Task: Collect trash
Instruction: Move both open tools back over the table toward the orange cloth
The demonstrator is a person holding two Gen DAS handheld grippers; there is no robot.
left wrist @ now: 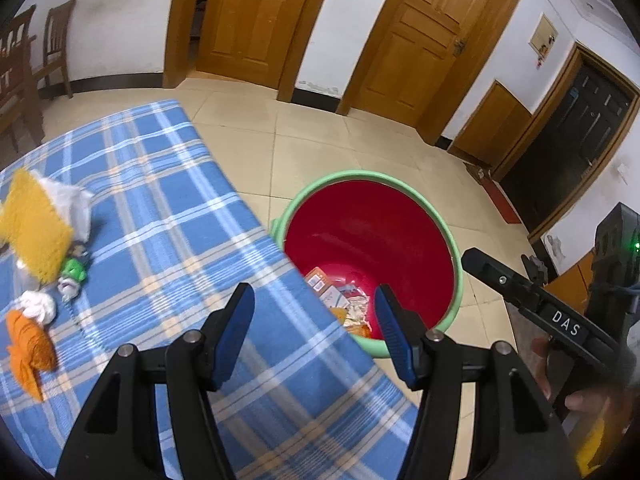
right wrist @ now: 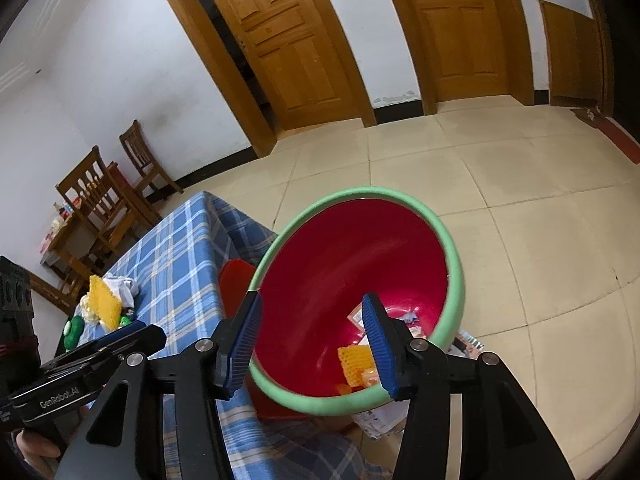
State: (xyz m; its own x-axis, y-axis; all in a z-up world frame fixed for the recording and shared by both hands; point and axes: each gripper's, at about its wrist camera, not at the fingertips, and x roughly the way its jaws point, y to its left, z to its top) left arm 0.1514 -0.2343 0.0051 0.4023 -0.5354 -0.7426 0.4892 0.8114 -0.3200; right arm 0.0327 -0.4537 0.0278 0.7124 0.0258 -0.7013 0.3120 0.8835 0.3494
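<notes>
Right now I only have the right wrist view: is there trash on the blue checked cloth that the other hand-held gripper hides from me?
Observer: Yes. In the left wrist view an orange crumpled piece lies on the cloth, at the picture's left edge.
Operator: Anything beside it?
Observer: A white crumpled wad lies just beyond it, touching or nearly so.
Operator: Is the left hand-held gripper carrying anything?
Observer: No. The left hand-held gripper is open with nothing between its fingers, above the cloth's edge by the red bin.
</notes>
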